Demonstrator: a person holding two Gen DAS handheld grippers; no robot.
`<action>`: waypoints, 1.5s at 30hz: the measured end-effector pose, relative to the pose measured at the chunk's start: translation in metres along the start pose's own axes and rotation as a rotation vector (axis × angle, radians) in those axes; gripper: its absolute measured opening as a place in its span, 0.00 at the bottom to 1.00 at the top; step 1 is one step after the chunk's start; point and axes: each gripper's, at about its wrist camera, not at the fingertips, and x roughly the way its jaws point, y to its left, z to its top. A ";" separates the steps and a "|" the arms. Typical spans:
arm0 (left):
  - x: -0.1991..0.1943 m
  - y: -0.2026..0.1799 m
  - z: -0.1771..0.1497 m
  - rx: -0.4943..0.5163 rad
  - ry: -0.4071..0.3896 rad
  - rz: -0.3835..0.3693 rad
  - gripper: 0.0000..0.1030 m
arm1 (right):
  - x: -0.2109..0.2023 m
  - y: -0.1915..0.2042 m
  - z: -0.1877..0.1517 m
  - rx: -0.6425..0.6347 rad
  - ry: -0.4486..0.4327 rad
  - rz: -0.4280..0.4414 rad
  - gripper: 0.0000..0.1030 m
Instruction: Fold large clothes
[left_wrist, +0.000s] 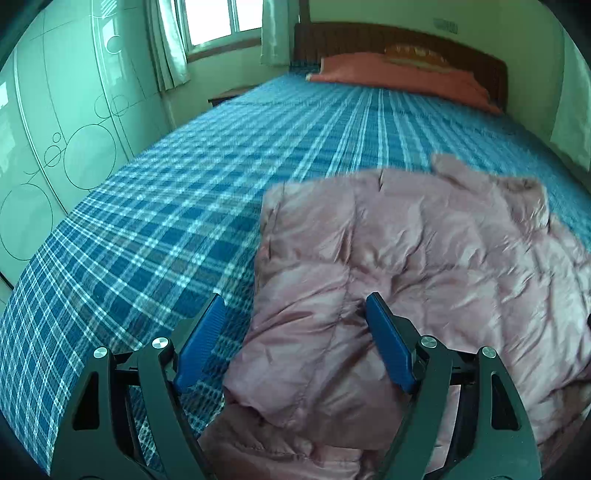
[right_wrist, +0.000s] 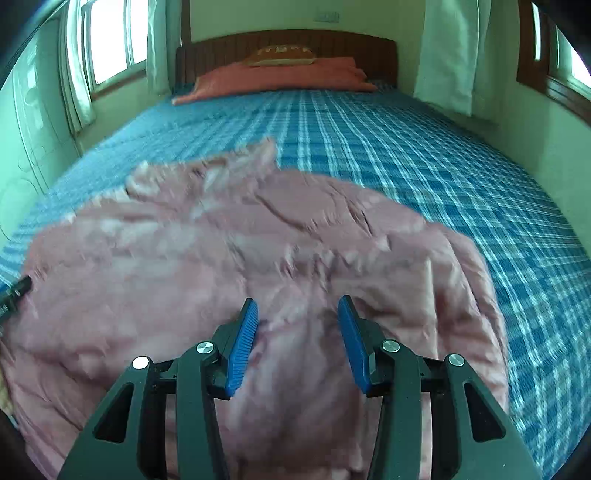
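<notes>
A large pink padded jacket (left_wrist: 417, 258) lies crumpled on the bed with a blue plaid sheet (left_wrist: 155, 221). My left gripper (left_wrist: 295, 301) is open, its blue pads spread wide just above the jacket's left edge, holding nothing. In the right wrist view the jacket (right_wrist: 207, 251) fills the near part of the bed (right_wrist: 443, 166). My right gripper (right_wrist: 298, 304) is open above the jacket's middle, empty. The tip of the left gripper (right_wrist: 14, 291) shows at that view's left edge.
An orange-pink pillow (left_wrist: 402, 79) and a dark wooden headboard (left_wrist: 399, 40) stand at the far end. A pale wardrobe (left_wrist: 55, 122) runs along the bed's left side. Windows with curtains (right_wrist: 454, 55) are on both sides.
</notes>
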 end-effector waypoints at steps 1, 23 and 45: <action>0.009 -0.001 -0.002 0.000 0.031 -0.017 0.77 | 0.003 0.002 0.000 -0.005 -0.003 0.002 0.46; -0.144 0.144 -0.166 -0.285 0.139 -0.136 0.78 | -0.172 -0.127 -0.176 0.295 0.084 0.052 0.57; -0.225 0.170 -0.296 -0.670 0.208 -0.422 0.78 | -0.242 -0.156 -0.309 0.636 0.090 0.328 0.62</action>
